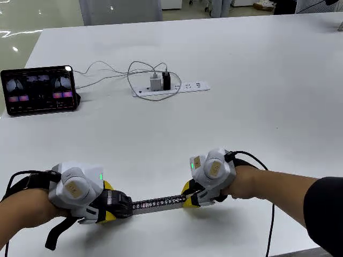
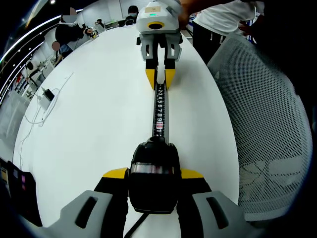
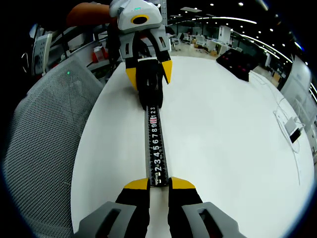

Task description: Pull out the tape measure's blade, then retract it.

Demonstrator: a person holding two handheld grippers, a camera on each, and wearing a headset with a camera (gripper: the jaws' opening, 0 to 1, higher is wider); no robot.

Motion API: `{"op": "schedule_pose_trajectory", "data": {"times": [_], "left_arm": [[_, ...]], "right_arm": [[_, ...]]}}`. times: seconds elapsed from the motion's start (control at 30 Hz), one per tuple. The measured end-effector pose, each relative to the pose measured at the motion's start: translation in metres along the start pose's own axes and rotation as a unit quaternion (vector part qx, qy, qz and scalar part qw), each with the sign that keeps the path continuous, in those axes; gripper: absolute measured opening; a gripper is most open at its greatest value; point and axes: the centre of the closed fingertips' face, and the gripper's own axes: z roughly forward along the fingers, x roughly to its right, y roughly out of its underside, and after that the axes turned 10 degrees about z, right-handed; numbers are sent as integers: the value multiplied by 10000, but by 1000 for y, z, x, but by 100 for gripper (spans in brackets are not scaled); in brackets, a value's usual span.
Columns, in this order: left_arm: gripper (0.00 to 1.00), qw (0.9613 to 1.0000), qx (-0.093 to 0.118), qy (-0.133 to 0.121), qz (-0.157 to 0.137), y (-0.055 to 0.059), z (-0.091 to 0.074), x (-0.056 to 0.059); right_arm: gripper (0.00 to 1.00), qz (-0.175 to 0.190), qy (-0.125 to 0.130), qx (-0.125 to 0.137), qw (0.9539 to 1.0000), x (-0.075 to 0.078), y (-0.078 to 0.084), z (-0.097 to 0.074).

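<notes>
Left claw (image 1: 111, 202) is clamped around the black case (image 2: 154, 171), low on the white counter (image 1: 225, 118). Right claw (image 1: 191, 196) is pinched closed on the blade (image 1: 158, 203) tip. The blade runs straight between the two claws, numerals up, just over the counter. Tablet (image 1: 38, 90) and power strip (image 1: 171, 87) sit well apart on the far side.

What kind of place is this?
Likely an open-plan lab or office: a big white table with a tablet and power strip, a mesh chair, and more desks under ceiling lights beyond.
</notes>
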Motion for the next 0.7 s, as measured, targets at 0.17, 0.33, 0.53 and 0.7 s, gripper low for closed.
{"op": "schedule_pose_trajectory", "data": {"times": [0.17,0.33,0.53,0.7], "left_arm": [[32,10000,-19,10,-5,0,0,0],[32,10000,-24,9,-8,0,0,0],[32,10000,-13,3,-5,-1,-1,1],[32,10000,-7,16,-4,-1,-1,1]], "right_arm": [[9,9,10,-28,10000,1,3,-2],[9,26,21,-43,10000,3,7,-5],[9,84,28,-45,10000,4,13,-8],[9,91,39,-45,9999,4,15,-10]]}}
